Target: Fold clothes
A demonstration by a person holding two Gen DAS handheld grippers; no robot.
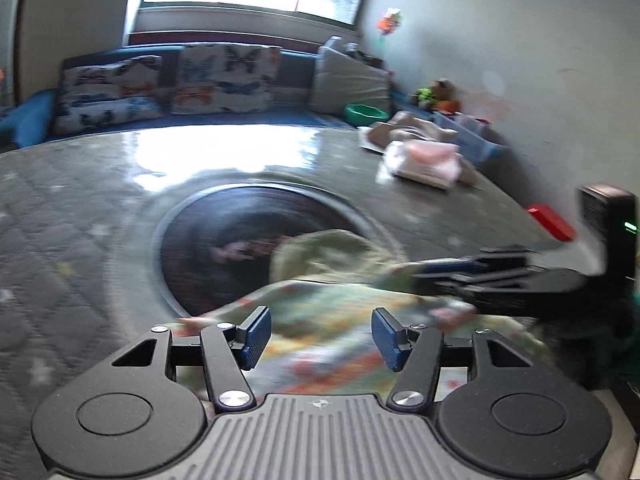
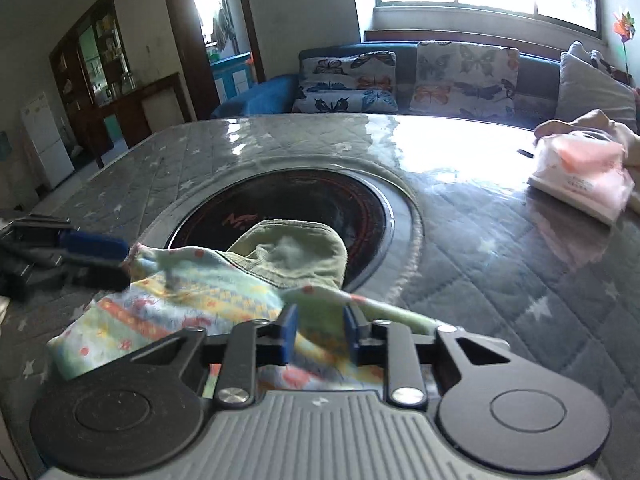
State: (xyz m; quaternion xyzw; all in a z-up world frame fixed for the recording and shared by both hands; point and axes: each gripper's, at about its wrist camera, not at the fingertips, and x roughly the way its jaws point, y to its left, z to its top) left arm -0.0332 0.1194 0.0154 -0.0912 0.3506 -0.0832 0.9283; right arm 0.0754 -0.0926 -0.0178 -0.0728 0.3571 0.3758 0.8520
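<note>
A small patterned green garment (image 1: 340,320) lies bunched on the quilted table, partly over the round black cooktop (image 1: 224,240). My left gripper (image 1: 320,338) hovers over the garment's near edge with its jaws wide apart and nothing between them. In the right wrist view the same garment (image 2: 208,296) lies in front of my right gripper (image 2: 318,334), whose blue pads stand a moderate gap apart with a fold of cloth lying between them. The left gripper's blue fingertips (image 2: 94,246) touch the garment's far left corner. The right gripper (image 1: 440,272) shows from the side in the left wrist view.
A stack of folded pink and white clothes (image 2: 580,172) lies at the table's far right, also in the left wrist view (image 1: 424,160). A red object (image 1: 552,222) sits at the right edge. A sofa with butterfly cushions (image 2: 400,76) stands behind the table (image 2: 500,260).
</note>
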